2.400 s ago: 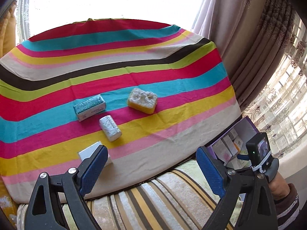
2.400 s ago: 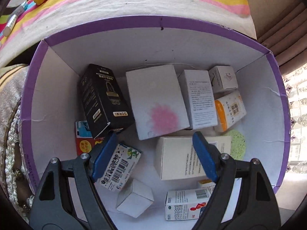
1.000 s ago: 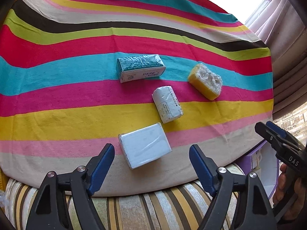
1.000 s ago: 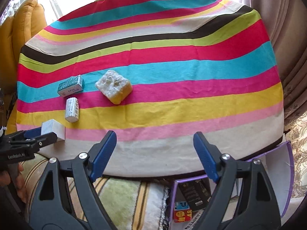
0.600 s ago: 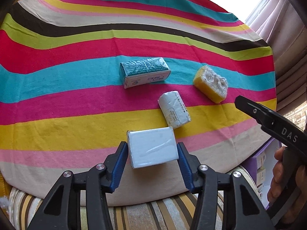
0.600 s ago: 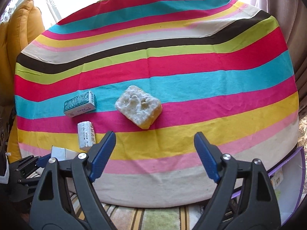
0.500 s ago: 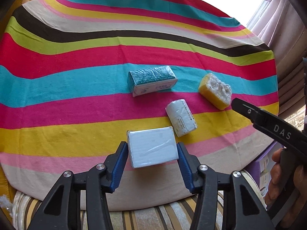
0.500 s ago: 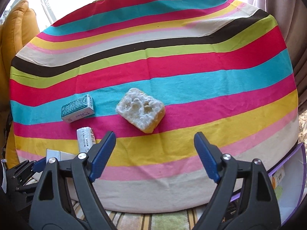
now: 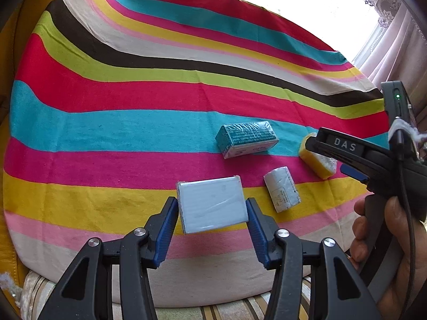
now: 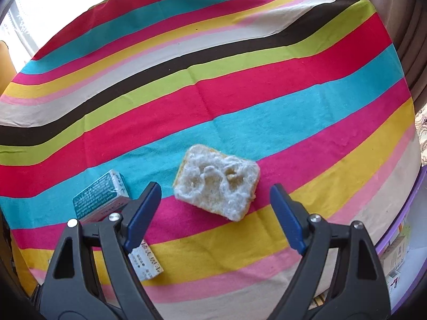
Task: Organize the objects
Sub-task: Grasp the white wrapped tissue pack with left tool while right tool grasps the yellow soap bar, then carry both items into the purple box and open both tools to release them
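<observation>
My left gripper (image 9: 212, 214) is shut on a white wrapped box (image 9: 212, 204), its blue pads pressing both short sides, just above the striped cloth (image 9: 133, 106). On the cloth lie a teal box (image 9: 246, 138), a small white roll-shaped pack (image 9: 282, 188) and a yellow sponge (image 9: 317, 164) with a white scrubby top. In the right wrist view my right gripper (image 10: 214, 213) stands open right over the sponge (image 10: 216, 184), which sits between and a little beyond the fingertips, untouched. The teal box (image 10: 100, 196) and the white pack (image 10: 146, 265) lie behind its left finger.
The purple-rimmed box (image 10: 400, 240) holding several small cartons sits off the cloth's right edge. A hand (image 9: 384, 240) holds the right gripper's black handle at the left view's right side. A striped cushion (image 9: 226, 312) lies below the cloth, curtains (image 9: 395, 45) at the right.
My left gripper closed on the white box and raised it slightly, shifting along the cloth. My right gripper left the purple box and moved over the table toward the sponge, staying open.
</observation>
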A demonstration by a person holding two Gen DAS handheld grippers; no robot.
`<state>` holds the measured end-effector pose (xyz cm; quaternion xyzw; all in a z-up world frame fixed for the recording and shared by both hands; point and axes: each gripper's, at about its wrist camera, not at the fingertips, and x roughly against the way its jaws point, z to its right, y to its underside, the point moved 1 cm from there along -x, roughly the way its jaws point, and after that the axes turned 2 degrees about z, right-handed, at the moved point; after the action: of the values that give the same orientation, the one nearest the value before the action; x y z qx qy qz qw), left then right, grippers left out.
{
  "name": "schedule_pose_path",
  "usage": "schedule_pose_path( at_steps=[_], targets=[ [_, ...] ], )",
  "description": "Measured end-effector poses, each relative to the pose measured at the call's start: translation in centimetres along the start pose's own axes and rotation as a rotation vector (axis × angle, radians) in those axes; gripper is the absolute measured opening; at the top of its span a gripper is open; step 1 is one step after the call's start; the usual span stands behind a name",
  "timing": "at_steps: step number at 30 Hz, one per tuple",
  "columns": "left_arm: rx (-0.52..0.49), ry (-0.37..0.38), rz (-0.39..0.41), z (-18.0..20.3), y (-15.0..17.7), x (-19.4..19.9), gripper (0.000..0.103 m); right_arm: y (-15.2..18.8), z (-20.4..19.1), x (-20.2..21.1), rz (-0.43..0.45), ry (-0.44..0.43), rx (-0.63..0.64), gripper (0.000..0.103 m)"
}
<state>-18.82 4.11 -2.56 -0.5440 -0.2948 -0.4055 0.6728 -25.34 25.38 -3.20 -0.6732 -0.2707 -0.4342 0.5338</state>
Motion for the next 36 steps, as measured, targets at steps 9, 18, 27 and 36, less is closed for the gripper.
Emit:
schedule_pose_path(
  at_steps=[9,18,27,36],
  targets=[
    [0.008,0.013,0.016,-0.2,0.0,-0.1,0.052,0.0,0.0,-2.1,0.001,0.067,0.027,0.080],
    [-0.006,0.018,0.025,0.4,0.1,0.1,0.052,0.6,-0.2,-1.7,0.011,0.018,0.074,0.069],
    [-0.037,0.036,0.042,1.8,0.7,1.2,0.052,2.1,1.4,1.8,0.058,-0.048,0.108,0.066],
    [-0.116,0.095,0.063,5.3,1.0,2.9,0.052,3.8,5.9,6.4,0.125,-0.031,0.112,0.066]
  ],
)
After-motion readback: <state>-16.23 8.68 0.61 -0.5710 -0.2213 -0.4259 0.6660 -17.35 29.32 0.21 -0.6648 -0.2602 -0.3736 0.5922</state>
